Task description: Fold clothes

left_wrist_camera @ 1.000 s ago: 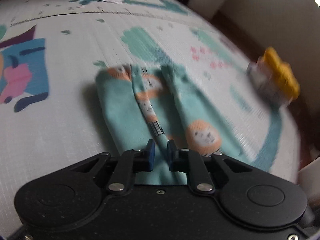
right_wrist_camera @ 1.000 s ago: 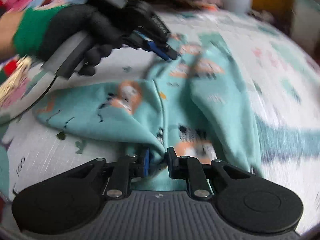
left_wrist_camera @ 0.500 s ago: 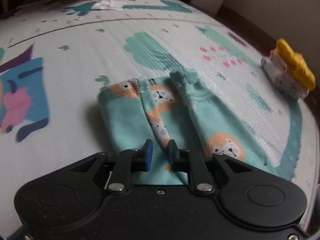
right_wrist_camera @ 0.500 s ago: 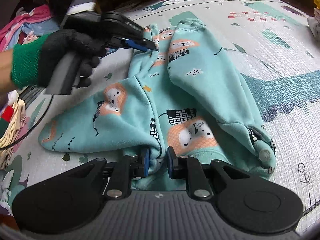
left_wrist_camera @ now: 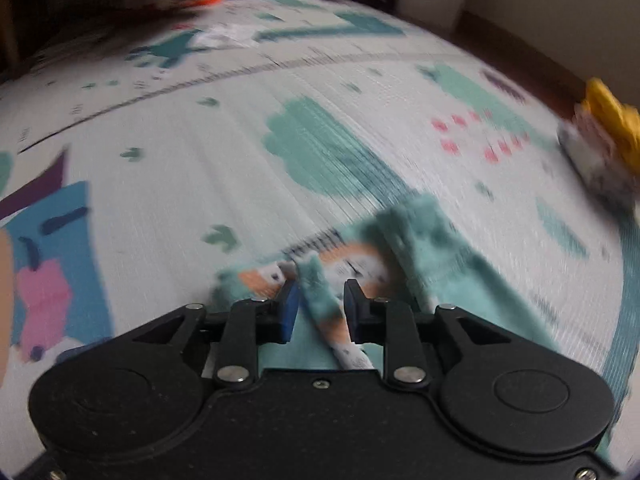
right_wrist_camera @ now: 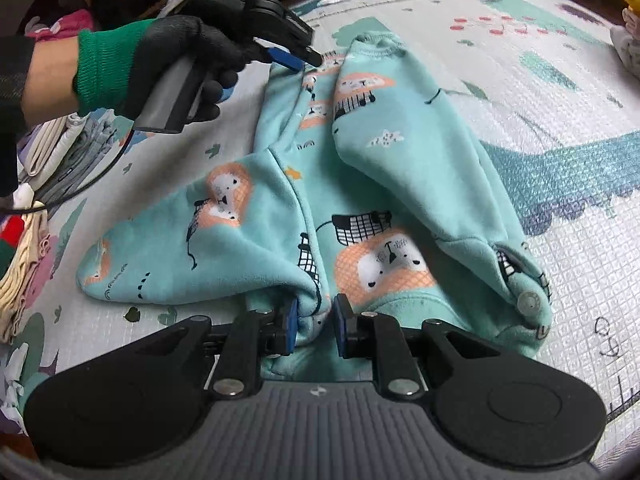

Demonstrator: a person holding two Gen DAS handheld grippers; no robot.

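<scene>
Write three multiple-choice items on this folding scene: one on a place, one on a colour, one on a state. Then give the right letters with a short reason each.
1. Where does the garment lie?
A. on a patterned play mat
B. in a basket
C. on a chair

2. What colour is the glove cuff on the hand holding the left gripper?
A. yellow
B. green
C. white

3. What is the right gripper doing?
A. hanging empty
B. pinching a fold of the garment
C. holding a hanger

Answers: A, the play mat lies under it; B, the knit cuff is green; B, cloth sits bunched between its pads.
</scene>
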